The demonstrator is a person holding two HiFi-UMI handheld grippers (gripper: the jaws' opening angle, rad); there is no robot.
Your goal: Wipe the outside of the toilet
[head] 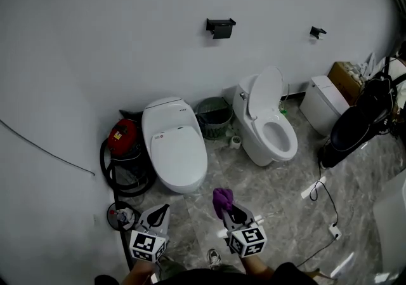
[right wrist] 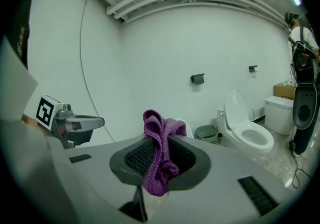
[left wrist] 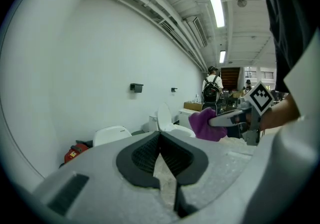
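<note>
A white wall (head: 127,36) fills the upper part of the head view, above a grey marbled floor (head: 279,188). Against the wall stand two white toilets. The closed toilet (head: 174,150) is left of centre with its lid down, and the open toilet (head: 266,122) is to its right with lid and seat raised. A grey waste basket (head: 214,117) sits between them against the wall. Further right is another white unit (head: 323,103), and beside it a tall black object (head: 358,122). Just left of the closed toilet is a red vacuum cleaner (head: 124,138) with a black hose coiled around it. A white cable (head: 327,198) trails across the floor at the right. High on the wall is a black holder (head: 220,26), with a smaller black hook (head: 317,32) to its right. Both grippers hang low in front of the closed toilet, well apart from it and touching nothing on it. The right gripper (right wrist: 159,140) pinches a purple cloth (right wrist: 157,163), which bunches above the pads and droops below them. The left gripper (left wrist: 160,135) has its tips pressed together with nothing between them.
</note>
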